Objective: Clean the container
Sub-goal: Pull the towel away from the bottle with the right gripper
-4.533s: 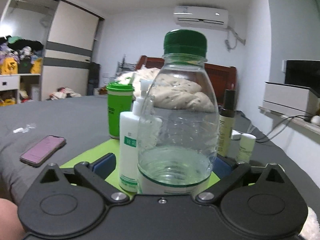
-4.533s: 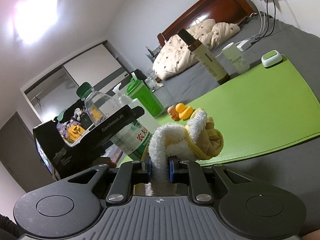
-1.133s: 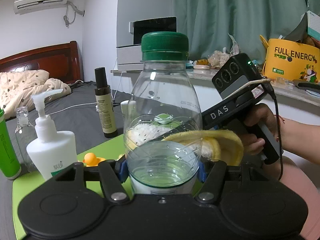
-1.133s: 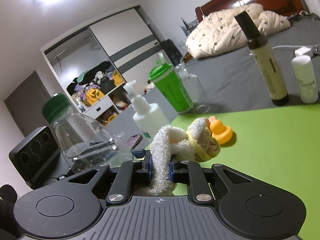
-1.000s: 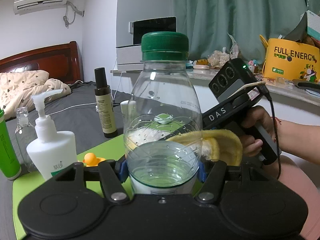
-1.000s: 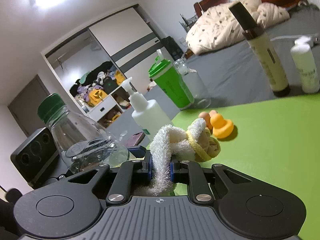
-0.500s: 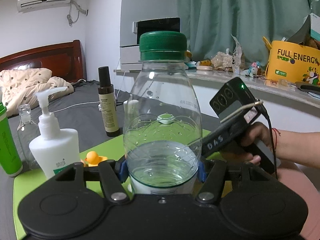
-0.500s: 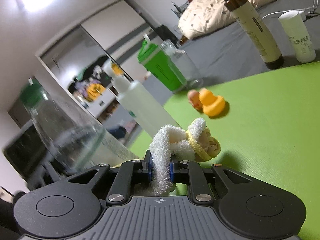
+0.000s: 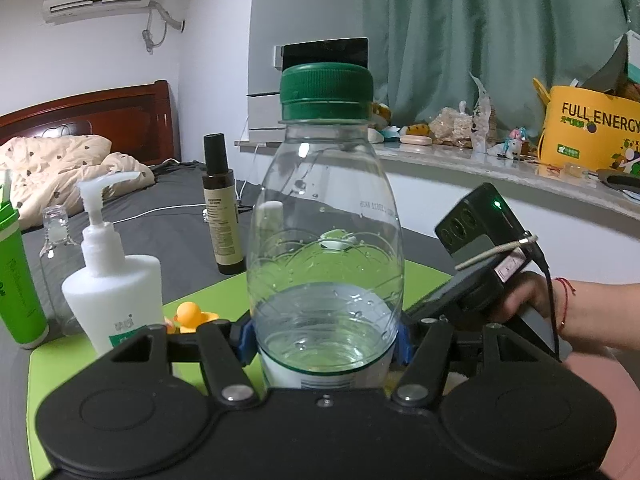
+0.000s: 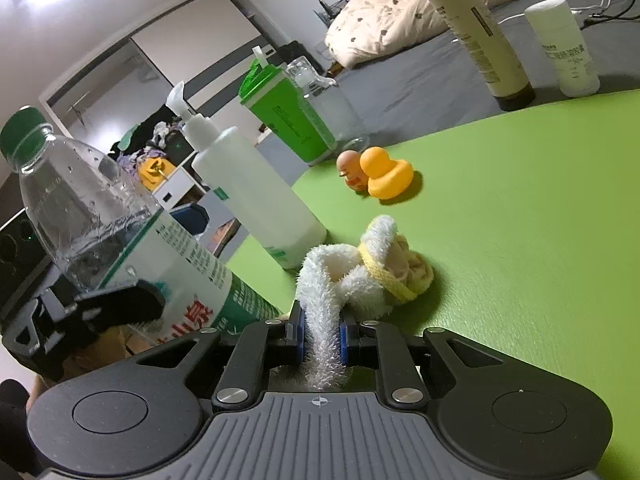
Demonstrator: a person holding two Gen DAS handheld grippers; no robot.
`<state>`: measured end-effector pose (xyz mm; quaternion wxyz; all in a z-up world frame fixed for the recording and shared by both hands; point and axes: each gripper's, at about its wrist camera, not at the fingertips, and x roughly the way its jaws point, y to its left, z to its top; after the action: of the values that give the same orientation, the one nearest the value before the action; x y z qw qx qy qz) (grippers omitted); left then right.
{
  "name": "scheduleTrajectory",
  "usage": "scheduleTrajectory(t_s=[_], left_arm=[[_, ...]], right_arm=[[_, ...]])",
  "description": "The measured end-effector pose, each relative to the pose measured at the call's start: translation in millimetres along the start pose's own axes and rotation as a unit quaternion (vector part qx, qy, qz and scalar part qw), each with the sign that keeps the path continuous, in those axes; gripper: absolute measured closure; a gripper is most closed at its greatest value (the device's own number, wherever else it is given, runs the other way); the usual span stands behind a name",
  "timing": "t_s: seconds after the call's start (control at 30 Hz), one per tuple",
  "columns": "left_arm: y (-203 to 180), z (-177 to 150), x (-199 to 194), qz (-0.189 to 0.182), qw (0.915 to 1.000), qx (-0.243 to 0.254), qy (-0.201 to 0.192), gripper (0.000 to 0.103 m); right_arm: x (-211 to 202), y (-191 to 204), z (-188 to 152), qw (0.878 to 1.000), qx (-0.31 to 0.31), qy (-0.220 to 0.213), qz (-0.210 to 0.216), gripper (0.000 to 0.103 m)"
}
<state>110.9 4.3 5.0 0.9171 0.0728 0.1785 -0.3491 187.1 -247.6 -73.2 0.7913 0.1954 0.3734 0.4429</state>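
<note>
The left gripper (image 9: 325, 340) clamps the bottle (image 9: 325, 240) upright. The right gripper (image 10: 322, 338), pinching the cloth (image 10: 352, 276), should press it against the bottle at its nine o'clock.

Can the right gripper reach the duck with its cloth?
Probably yes. The right gripper is shut on the cloth, and only bare green mat lies between it and the duck.

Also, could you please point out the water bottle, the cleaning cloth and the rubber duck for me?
water bottle (image 9: 326, 240), left wrist view, on its clear upper body.
cleaning cloth (image 10: 344, 280), right wrist view, on the white fluffy fold.
rubber duck (image 10: 386, 176), right wrist view, on its yellow body.
</note>
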Motion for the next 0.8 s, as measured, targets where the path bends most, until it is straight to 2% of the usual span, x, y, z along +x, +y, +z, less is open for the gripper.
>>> scheduleTrajectory(t_s=[0.23,0.43,0.6,0.8], left_arm=[[-3,-2,-3,0.021,0.9996,-0.016,-0.007,0.043],[-8,-3,-5,0.043,0.9986,-0.024,-0.016,0.044],[-13,-2,-8,0.059,0.9977,-0.028,-0.017,0.044],[-20,5,-18,0.060,0.9974,-0.029,-0.027,0.044]], right_arm=[[-2,3,-17,1.000,0.006,-0.003,-0.020,0.087],[-25,16,-46,0.999,0.016,-0.017,-0.022,0.087],[-47,32,-70,0.998,0.030,-0.047,-0.014,0.087],[-82,51,-91,0.992,0.056,-0.109,0.010,0.087]])
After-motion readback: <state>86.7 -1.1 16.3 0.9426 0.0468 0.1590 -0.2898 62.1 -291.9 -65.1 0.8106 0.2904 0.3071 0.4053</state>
